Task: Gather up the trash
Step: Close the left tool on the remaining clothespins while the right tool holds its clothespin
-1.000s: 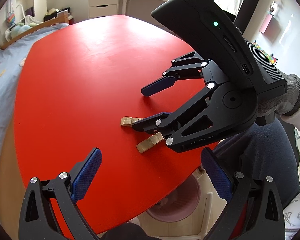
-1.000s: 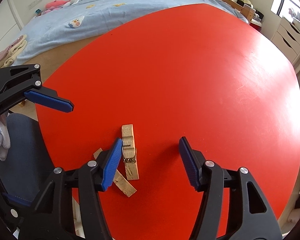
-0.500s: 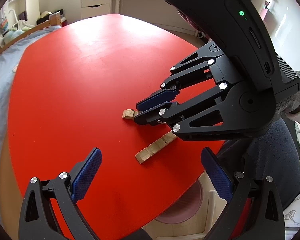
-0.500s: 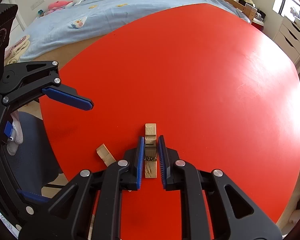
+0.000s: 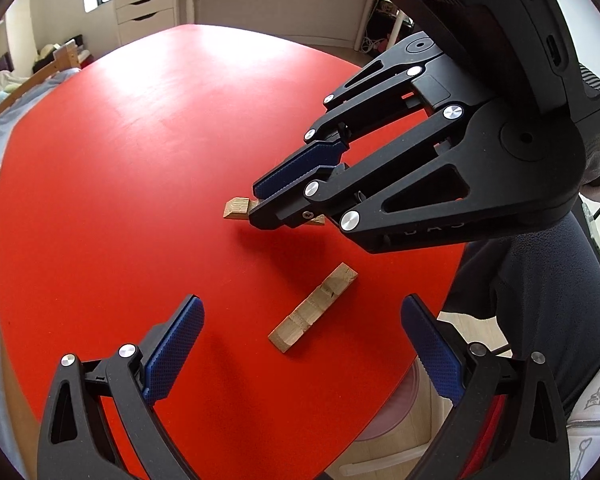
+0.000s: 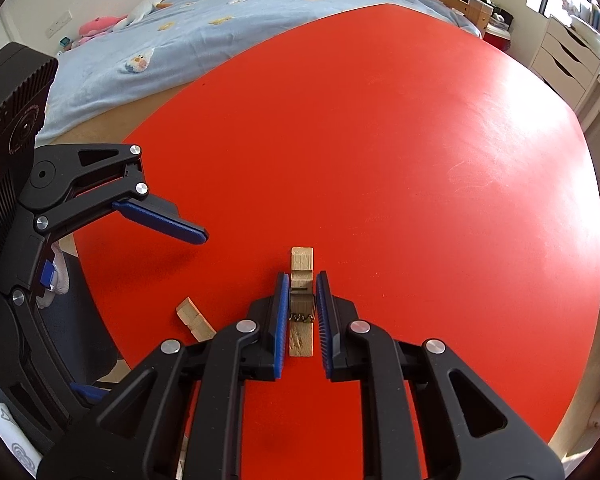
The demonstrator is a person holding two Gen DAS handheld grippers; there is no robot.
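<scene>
2 wooden clothespin pieces (image 5: 314, 313) on red table (image 5: 140, 160), no legible writing.

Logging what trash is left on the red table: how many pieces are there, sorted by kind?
Wooden clothespin with metal spring, clamped in the right tongs: 1
Loose wooden clothespin half, lying free on the red table near its edge: 1
Total: 2 pieces of trash
</scene>
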